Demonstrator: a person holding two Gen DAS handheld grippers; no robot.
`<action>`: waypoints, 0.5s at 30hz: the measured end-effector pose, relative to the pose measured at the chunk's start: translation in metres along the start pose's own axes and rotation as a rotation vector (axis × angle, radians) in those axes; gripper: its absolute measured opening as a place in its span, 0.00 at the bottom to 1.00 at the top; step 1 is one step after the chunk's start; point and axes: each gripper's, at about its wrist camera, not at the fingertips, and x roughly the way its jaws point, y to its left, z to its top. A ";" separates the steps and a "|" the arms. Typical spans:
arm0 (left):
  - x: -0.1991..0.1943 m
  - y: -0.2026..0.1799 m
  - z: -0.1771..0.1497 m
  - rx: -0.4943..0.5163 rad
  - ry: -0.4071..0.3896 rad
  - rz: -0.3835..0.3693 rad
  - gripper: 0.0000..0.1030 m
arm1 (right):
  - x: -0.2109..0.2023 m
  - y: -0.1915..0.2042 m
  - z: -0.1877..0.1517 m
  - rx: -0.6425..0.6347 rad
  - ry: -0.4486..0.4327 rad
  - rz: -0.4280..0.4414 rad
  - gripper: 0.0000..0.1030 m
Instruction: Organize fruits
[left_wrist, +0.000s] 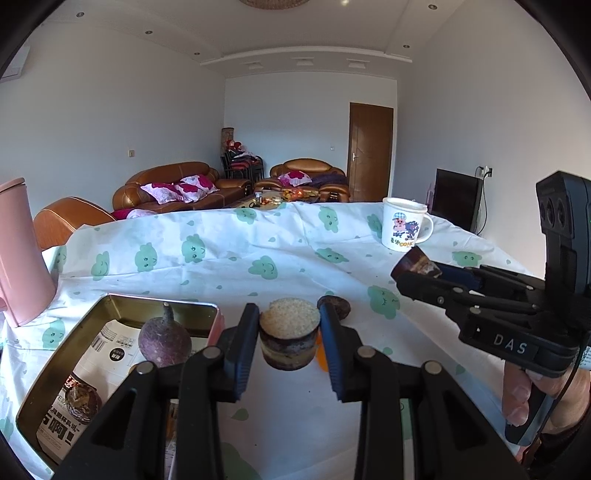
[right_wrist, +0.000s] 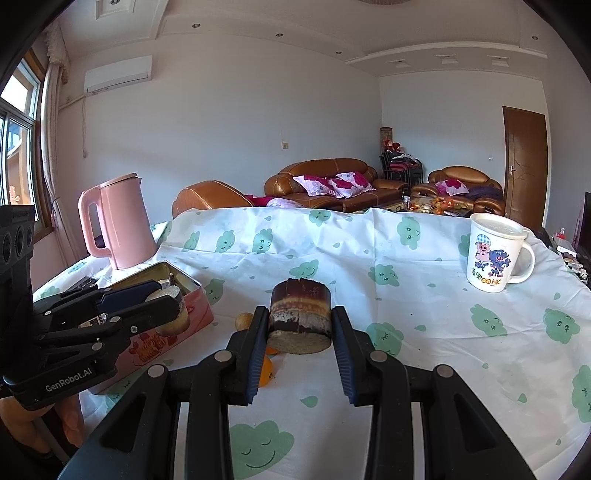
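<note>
- Just right of the tin (left_wrist: 55, 363), left gripper (left_wrist: 290, 332) clamped a cane chunk (left_wrist: 289, 338), likely destined for the tin.
- Farther right of the tin, right gripper (right_wrist: 300, 330) gripped another chunk (right_wrist: 300, 317) aloft.
- Inside the tin lay a purple fruit (left_wrist: 164, 339).

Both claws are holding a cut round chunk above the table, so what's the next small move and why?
Probably carry the left claw a little to its left, over the open tin. It already grips a chunk right beside the tin's rim, and a purple round fruit already lies inside. The right claw can wait with its own chunk.
</note>
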 end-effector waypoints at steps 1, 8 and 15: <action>-0.001 0.000 0.000 0.000 -0.003 0.001 0.34 | -0.001 0.000 0.000 -0.002 -0.006 -0.002 0.35; -0.006 -0.002 0.000 0.006 -0.028 0.011 0.34 | -0.008 0.004 0.000 -0.023 -0.040 -0.010 0.35; -0.010 -0.004 0.000 0.016 -0.055 0.023 0.34 | -0.012 0.007 -0.001 -0.033 -0.062 -0.021 0.35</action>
